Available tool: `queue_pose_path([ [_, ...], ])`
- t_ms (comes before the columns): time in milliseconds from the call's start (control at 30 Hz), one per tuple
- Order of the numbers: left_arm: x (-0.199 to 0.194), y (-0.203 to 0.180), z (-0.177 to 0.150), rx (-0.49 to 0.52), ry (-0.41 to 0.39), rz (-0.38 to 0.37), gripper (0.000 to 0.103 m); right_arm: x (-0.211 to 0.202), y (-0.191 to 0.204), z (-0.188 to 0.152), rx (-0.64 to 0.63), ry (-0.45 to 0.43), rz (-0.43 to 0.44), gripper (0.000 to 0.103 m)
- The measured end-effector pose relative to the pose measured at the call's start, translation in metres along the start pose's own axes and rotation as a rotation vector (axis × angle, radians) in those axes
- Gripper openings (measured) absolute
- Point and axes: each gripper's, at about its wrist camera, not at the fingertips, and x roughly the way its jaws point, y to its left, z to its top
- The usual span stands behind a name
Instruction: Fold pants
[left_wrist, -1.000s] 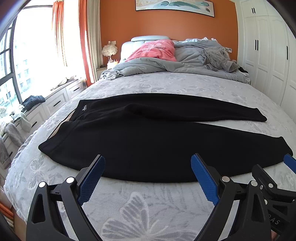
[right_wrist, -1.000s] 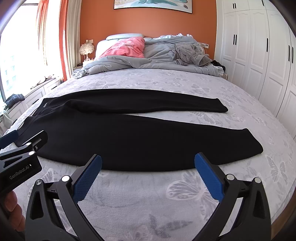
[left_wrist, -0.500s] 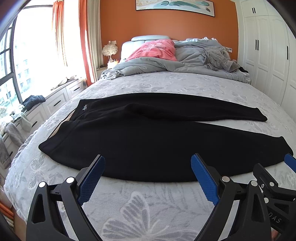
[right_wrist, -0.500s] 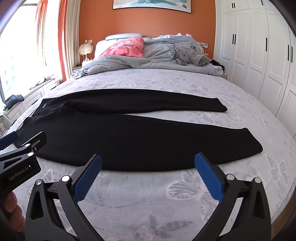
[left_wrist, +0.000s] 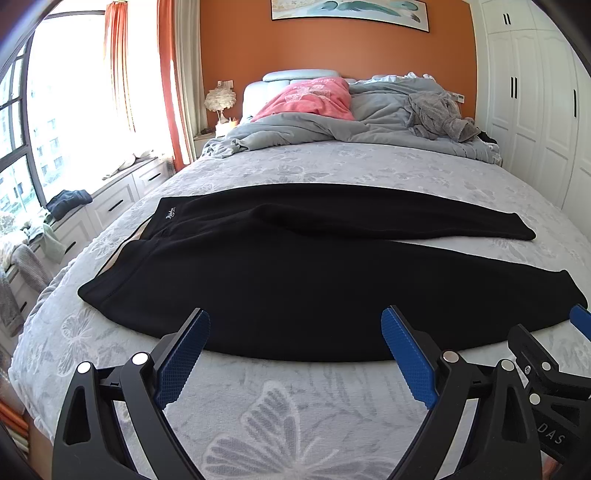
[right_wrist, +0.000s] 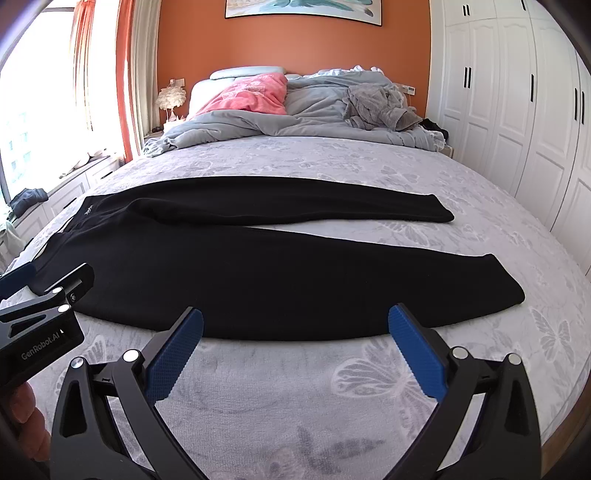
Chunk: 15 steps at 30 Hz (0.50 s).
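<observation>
The left gripper (left_wrist: 295, 350) and right gripper (right_wrist: 295, 345) are held level, side by side, jaws spread wide, nothing gripped between the blue pads (left_wrist: 404, 358).

The pants (left_wrist: 280, 273) are showing plain black (a small pale logo near the waistband), lying against a bedspread (left_wrist: 295, 413) wearing pale grey with a butterfly print. A pillow (right_wrist: 251, 94) is glowing coral pink, the duvet (right_wrist: 314, 114) reading grey, the wall (right_wrist: 295, 48) burning orange, the gripper pads (right_wrist: 173, 358) showing textured blue.
</observation>
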Motion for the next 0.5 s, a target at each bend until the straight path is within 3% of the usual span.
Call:
queue_pose_path([
  [500,-0.0006,-0.0015,-0.0017,-0.003,0.001,0.002,0.092,0.0,-0.0002,0.0001,-0.001,0.0,0.0,0.098],
])
